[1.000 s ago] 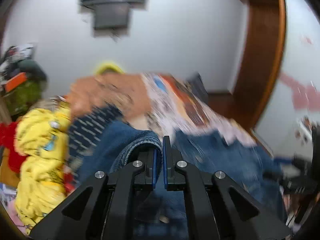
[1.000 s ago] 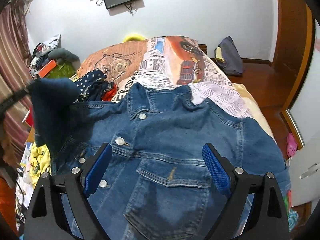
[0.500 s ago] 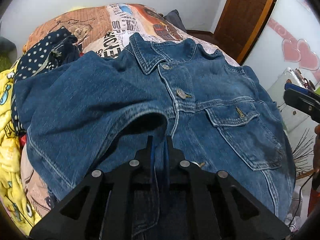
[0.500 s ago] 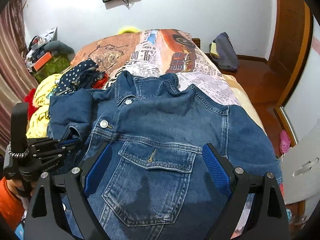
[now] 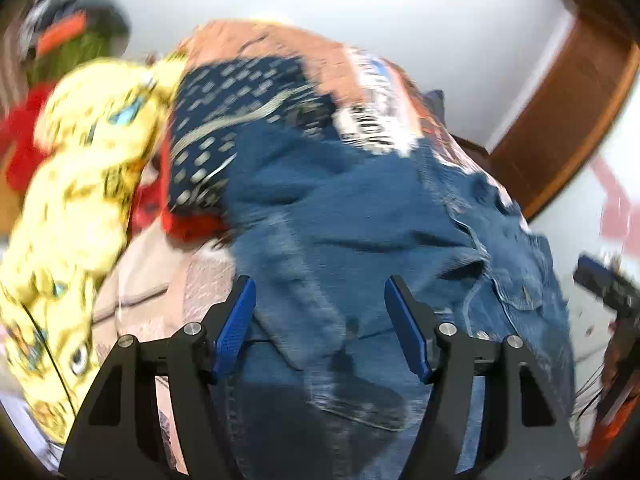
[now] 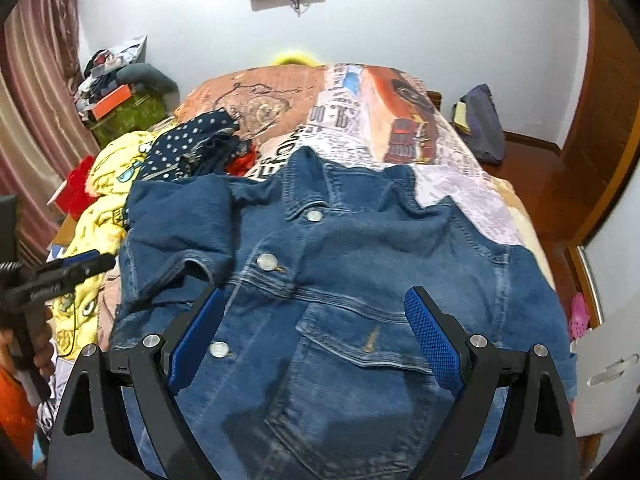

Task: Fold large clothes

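A blue denim jacket (image 6: 360, 248) lies front up on the bed, buttons and chest pocket showing. Its left sleeve (image 6: 176, 232) lies folded in over the front. My left gripper (image 5: 320, 308) hovers over the jacket's (image 5: 340, 220) left side. Its jaws are opening and nothing is pinched between the blue pads (image 5: 236, 320). In the right wrist view the left gripper (image 6: 76, 266) sits just off the sleeve's edge, apart from it. My right gripper (image 6: 314, 296) stands open above the chest pocket and holds nothing.
A pile of clothes lies left of the jacket: a yellow garment (image 6: 104, 184), a navy dotted one (image 6: 192, 140) and red cloth. The bed's printed cover (image 6: 360, 112) stretches behind. A dark bag (image 6: 480, 124) rests on the wooden floor, with a door frame (image 6: 600, 100) at the right.
The left gripper was shut on the sleeve, brought it down onto the jacket's front, let go and drew back to the left, now open. The right gripper shifted slightly and stayed open.
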`<state>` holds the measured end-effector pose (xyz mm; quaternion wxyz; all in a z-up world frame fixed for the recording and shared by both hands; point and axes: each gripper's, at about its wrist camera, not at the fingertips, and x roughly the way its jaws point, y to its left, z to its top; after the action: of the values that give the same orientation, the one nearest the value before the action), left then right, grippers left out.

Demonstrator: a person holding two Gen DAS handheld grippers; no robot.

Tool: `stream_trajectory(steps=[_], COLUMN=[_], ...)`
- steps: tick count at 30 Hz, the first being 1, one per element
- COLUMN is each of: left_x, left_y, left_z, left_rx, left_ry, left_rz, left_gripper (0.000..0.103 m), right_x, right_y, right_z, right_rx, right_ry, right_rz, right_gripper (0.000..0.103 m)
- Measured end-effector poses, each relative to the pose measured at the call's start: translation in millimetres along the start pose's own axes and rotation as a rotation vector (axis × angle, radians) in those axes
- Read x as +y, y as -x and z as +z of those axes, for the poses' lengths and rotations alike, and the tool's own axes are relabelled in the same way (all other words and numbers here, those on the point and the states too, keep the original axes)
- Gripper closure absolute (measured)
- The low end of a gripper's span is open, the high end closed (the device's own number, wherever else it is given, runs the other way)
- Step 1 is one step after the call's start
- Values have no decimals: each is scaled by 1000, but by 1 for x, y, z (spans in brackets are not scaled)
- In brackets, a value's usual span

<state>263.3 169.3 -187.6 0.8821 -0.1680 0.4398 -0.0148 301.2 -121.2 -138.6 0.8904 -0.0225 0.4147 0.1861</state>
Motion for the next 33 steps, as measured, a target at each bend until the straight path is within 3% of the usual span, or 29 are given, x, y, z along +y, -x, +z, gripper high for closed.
stream_trajectory(steps=[4, 7, 9, 13, 14, 18, 22, 27, 30, 33], left_x=[32, 39, 40, 31, 24, -22, -87, -167, -213, -255], left_y=[-16, -30, -39, -47, -42, -2, 39, 64, 59, 38], left_z=[0, -2, -3, 2, 6, 29, 61, 87, 93, 91], left_rx=[31, 58, 71, 78, 56, -75, -209, -292, -265, -186], left_ry=[101, 149, 170, 160, 138, -29, -205, -369, -436, -495], left_rz=[-20, -91, -143, -144, -120, 5, 60, -14, -100, -170], left_gripper=[37, 39, 47, 88, 94, 97, 99, 99, 99, 99], right_x=[12, 17, 16, 12, 10, 1, -10, -30, -47, -68], right_y=[-8, -10, -12, -14, -14, -11, -8, 3, 11, 22], right_z=[-2, -3, -5, -4, -4, -2, -1, 0, 0, -3], right_rx=[18, 28, 33, 45, 46, 29, 13, -28, -50, -72], right_ry=[30, 53, 63, 58, 52, 31, -5, -56, -96, -145], right_rz=[1, -12, -21, -32, -34, -34, -31, -25, -29, -36], right_gripper=[13, 13, 13, 13, 13, 13, 13, 13, 13, 13])
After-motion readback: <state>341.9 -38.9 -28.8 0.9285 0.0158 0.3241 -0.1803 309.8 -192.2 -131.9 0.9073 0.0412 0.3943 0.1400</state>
